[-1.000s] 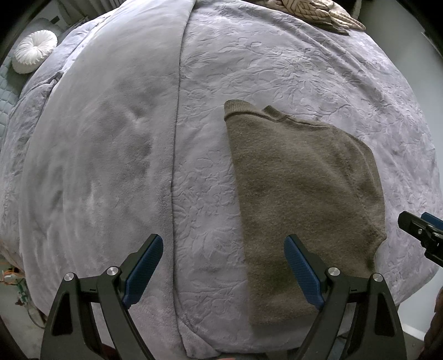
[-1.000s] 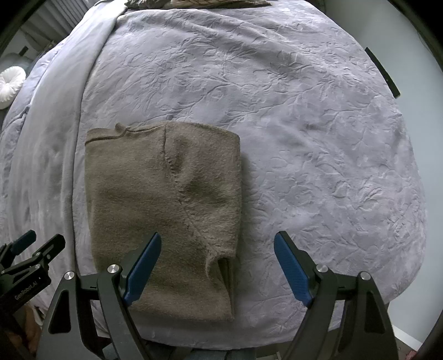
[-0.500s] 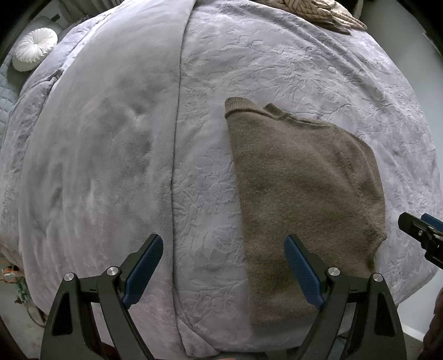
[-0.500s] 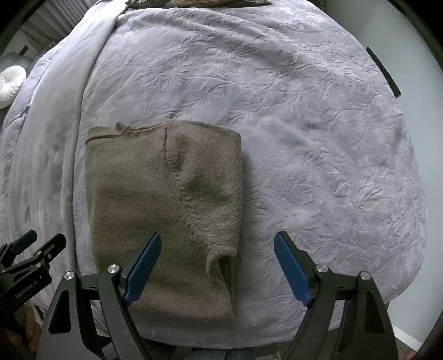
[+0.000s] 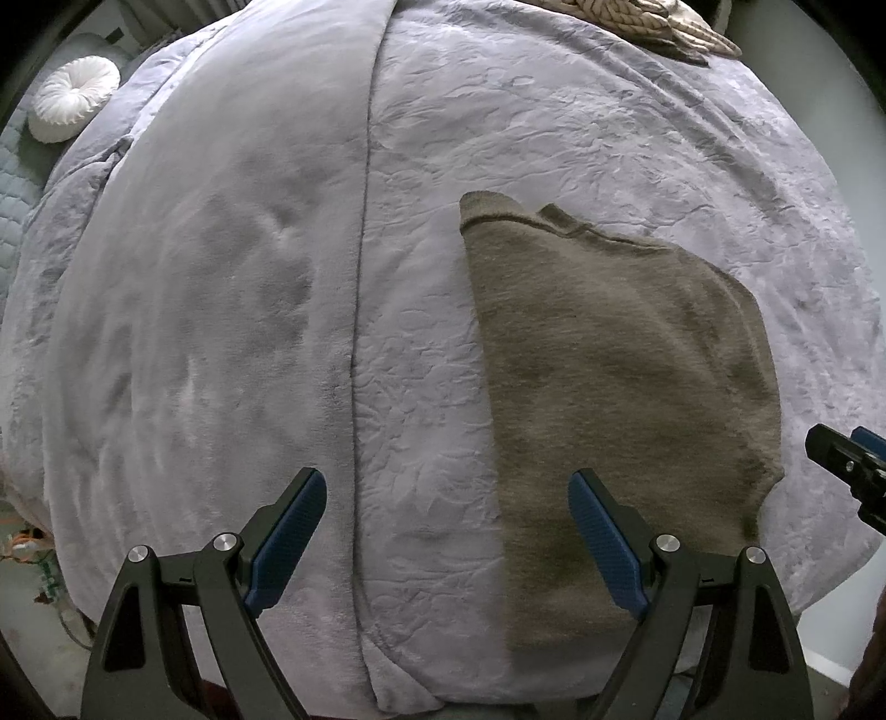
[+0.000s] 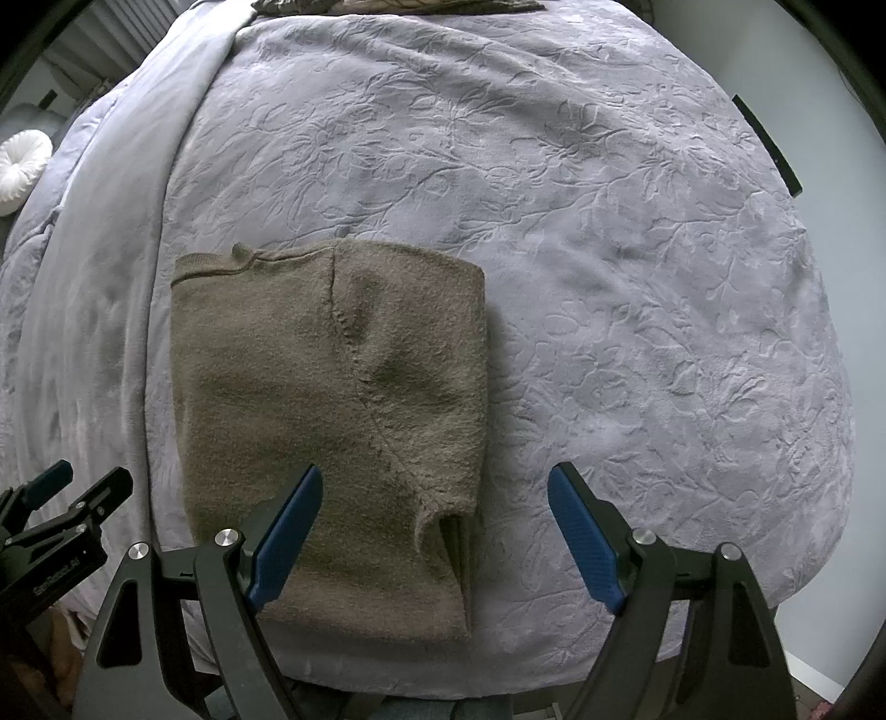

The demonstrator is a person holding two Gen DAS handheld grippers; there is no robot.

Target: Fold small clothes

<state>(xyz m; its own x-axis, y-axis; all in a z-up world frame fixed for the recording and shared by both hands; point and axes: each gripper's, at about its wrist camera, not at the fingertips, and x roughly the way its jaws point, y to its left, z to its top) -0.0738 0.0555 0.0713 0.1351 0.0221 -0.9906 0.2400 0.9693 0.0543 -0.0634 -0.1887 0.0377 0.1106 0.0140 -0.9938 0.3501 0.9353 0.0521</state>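
Folded sweater lies on the bedspread — round cushion far left

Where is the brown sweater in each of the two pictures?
Left wrist view: the brown sweater lies right of middle, reaching down behind the right blue finger of the open left tongs.
Right wrist view: the brown sweater lies left of middle, behind the left finger of the open right tongs.
Shared landmark: the round white cushion, far left in both.

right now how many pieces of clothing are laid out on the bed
1. A brown sweater, folded, lies flat on the grey bedspread near the front edge, below both open tongs. Something knitted sits at the far edge; I cannot tell whether it is clothing.
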